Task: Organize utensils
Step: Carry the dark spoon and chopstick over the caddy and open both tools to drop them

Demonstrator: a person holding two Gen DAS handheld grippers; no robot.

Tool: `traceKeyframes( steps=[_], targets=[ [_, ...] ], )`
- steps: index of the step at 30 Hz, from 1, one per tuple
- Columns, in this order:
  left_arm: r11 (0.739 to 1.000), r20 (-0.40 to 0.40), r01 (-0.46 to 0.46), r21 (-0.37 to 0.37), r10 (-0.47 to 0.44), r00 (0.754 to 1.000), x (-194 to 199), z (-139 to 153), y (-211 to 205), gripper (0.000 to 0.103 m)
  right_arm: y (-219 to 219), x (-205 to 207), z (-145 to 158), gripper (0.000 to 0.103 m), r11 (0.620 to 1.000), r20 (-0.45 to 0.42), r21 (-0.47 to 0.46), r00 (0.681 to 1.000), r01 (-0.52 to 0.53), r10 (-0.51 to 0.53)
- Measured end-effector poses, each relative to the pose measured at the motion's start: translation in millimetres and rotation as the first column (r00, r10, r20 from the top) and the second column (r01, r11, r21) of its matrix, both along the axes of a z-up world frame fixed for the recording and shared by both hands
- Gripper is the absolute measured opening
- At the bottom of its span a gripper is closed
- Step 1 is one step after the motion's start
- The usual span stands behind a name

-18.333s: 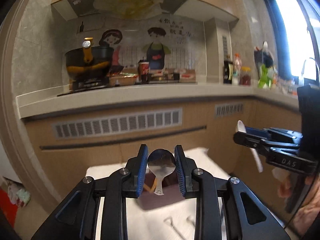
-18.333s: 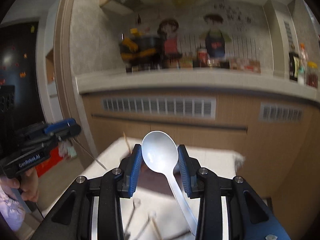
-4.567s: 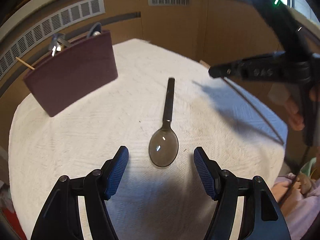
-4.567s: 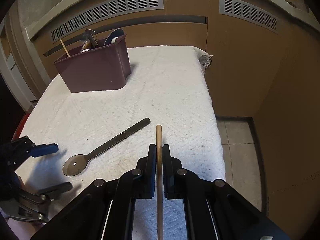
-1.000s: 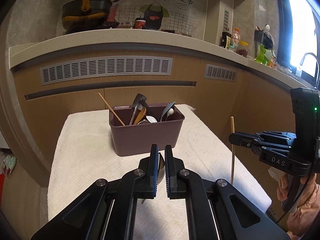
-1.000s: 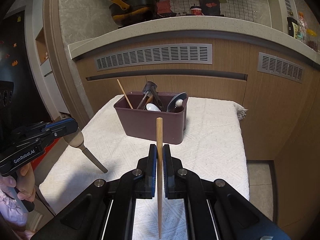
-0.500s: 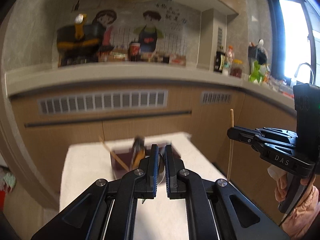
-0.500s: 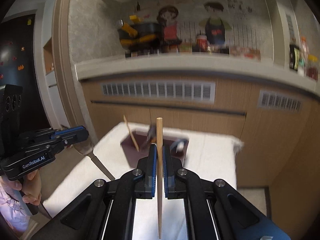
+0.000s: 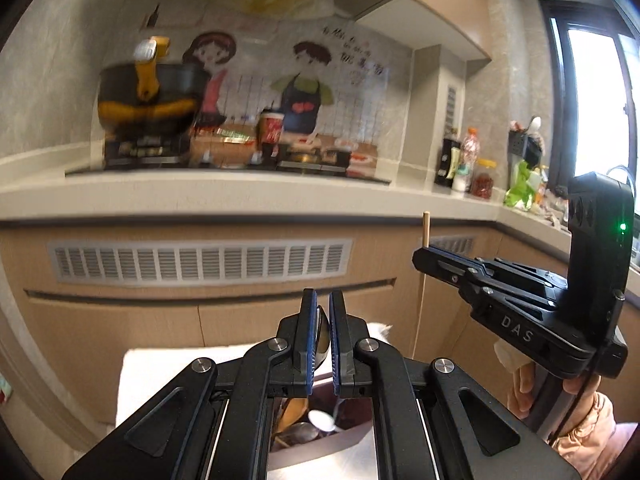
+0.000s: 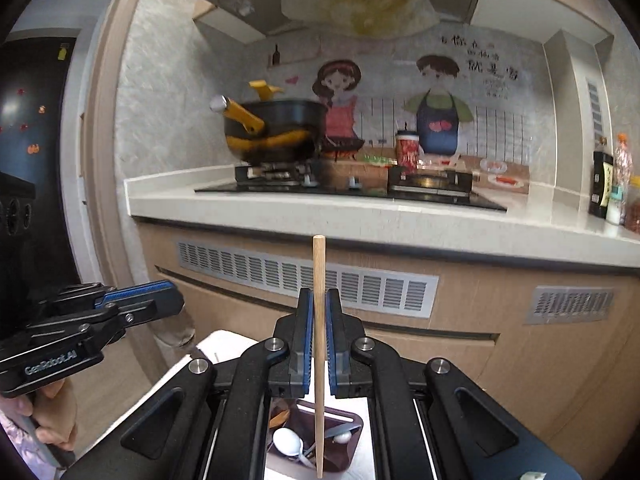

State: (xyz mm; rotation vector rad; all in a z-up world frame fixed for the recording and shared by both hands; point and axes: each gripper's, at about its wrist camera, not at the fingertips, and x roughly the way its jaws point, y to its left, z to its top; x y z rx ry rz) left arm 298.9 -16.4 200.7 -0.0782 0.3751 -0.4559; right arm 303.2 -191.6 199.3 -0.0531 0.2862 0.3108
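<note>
My left gripper [image 9: 323, 322] is shut on a grey translucent spoon [image 9: 322, 340], bowl up between the blue pads; it also shows in the right wrist view [image 10: 176, 308] with the spoon bowl [image 10: 178, 330] hanging below. My right gripper [image 10: 316, 320] is shut on a wooden chopstick [image 10: 319, 360] held upright, its lower end over the maroon utensil bin [image 10: 352, 440]. The right gripper shows in the left wrist view [image 9: 424, 258] with the chopstick [image 9: 425, 232]. The bin [image 9: 320, 436] sits directly below both grippers and holds several utensils, among them a white spoon [image 10: 288, 442].
The bin stands on a table with a white cloth [image 9: 160, 372]. Behind it is a wooden cabinet front with vent grilles [image 9: 200, 260] and a counter [image 10: 320, 208] with a stove, a black and yellow pot [image 10: 276, 132] and bottles [image 9: 460, 168].
Both grippers have risen and come forward over the bin, still holding the spoon and the chopstick. The bin has dropped from mid-frame to below the fingers.
</note>
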Motion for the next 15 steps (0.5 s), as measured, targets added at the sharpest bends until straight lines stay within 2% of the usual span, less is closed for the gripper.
traceKeyframes(
  steps=[6, 12, 14, 15],
  targets=[
    [1.0, -0.124, 0.012, -0.016, -0.013, 0.992, 37, -53, 2, 0.006, 4, 35, -48, 0.005, 1.0, -0.074, 0.001, 0.997, 0.03, -0.03],
    [0.998, -0.245, 0.009, -0.057, -0.023, 0.969, 57, -97, 8, 0.009, 9, 60, -105, 0.005, 1.0, -0.22, -0.024, 0.975, 0.019, -0.024],
    [0.998, -0.26, -0.016, -0.053, 0.001, 0.966, 58, -104, 11, 0.01, 9, 64, -122, 0.01, 1.0, -0.277, -0.026, 0.961, 0.007, -0.014],
    [0.999, -0.26, -0.028, -0.045, 0.015, 0.965, 56, -105, 12, 0.017, 9, 66, -128, 0.023, 1.0, -0.3, -0.024, 0.954, 0.0, -0.007]
  ],
)
